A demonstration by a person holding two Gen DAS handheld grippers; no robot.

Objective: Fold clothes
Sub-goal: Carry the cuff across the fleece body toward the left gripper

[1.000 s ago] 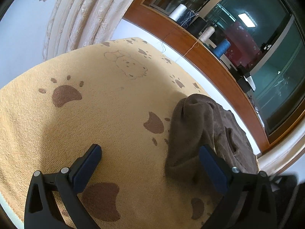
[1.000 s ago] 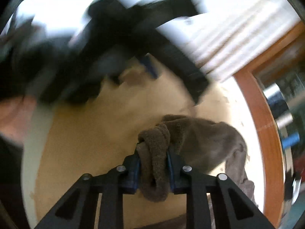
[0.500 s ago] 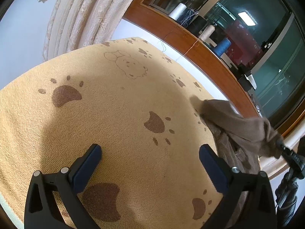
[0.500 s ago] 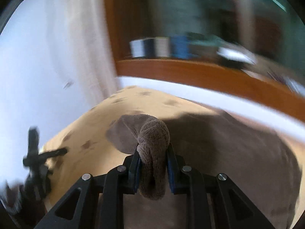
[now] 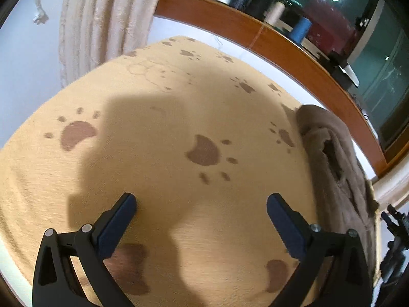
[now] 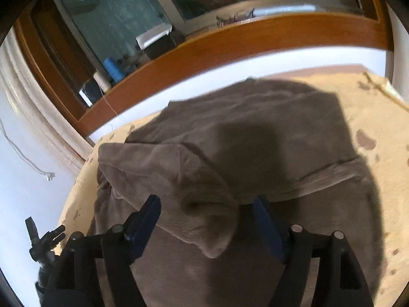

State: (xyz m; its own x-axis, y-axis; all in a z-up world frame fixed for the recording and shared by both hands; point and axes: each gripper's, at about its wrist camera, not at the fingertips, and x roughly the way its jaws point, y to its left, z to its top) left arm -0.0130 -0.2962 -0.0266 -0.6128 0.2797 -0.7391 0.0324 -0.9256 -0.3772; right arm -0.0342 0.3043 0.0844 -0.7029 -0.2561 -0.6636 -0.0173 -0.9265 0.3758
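Note:
A brown fleece garment (image 6: 242, 148) lies spread on the tan paw-print blanket (image 6: 378, 117). A folded flap of it (image 6: 204, 204) lies between the open fingers of my right gripper (image 6: 207, 212), which hovers over the cloth. In the left wrist view the garment (image 5: 332, 158) lies bunched at the right edge of the blanket (image 5: 166, 128). My left gripper (image 5: 202, 204) is open and empty above bare blanket, left of the garment.
A wooden window frame (image 6: 230, 41) with thread spools (image 5: 300, 29) on its sill runs behind the blanket. A cream curtain (image 5: 102, 18) hangs at the back left. A black tripod-like stand (image 6: 41, 240) stands beside the surface.
My right gripper carried the garment's edge to the right, laid it down and opened. The garment moved from the middle to the blanket's right side. My left gripper stayed open, shifting slightly.

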